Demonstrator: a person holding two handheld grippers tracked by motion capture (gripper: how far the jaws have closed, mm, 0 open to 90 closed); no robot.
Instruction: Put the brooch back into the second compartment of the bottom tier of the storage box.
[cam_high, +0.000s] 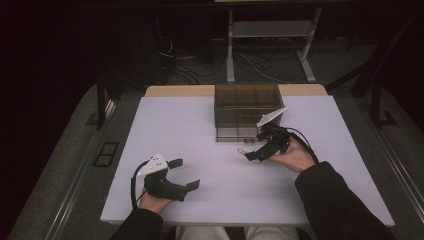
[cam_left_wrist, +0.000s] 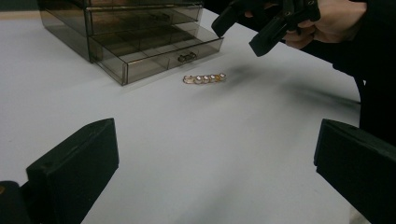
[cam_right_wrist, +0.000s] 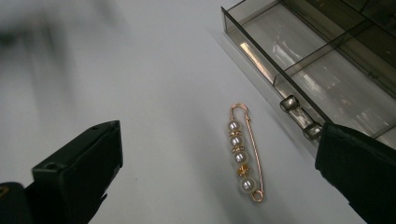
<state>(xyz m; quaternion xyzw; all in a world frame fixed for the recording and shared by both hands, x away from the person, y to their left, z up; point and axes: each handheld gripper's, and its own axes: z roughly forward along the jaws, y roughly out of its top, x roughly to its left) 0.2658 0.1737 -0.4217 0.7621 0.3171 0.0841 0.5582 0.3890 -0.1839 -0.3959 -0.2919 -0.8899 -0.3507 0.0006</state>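
A gold safety-pin brooch (cam_right_wrist: 243, 154) strung with pearls lies flat on the white table (cam_high: 190, 125), just in front of a smoky clear drawer box (cam_high: 245, 112). The box's bottom drawer (cam_right_wrist: 317, 79) is pulled out, and the compartments I can see are bare. My right gripper (cam_high: 256, 146) hovers open above the brooch (cam_high: 243, 150), jaws spread to either side and nothing between them. In the left gripper view the brooch (cam_left_wrist: 204, 79) lies beyond my jaws, under the right gripper (cam_left_wrist: 252, 28). My left gripper (cam_high: 185, 174) stands open near the front left, holding nothing.
The drawer box (cam_left_wrist: 130, 32) has stacked drawers, and the lowest carries a small metal handle (cam_right_wrist: 301, 116). A wooden strip (cam_high: 180, 90) runs along the table's far edge. Desk legs and cables (cam_high: 260, 55) stand on the dark floor beyond.
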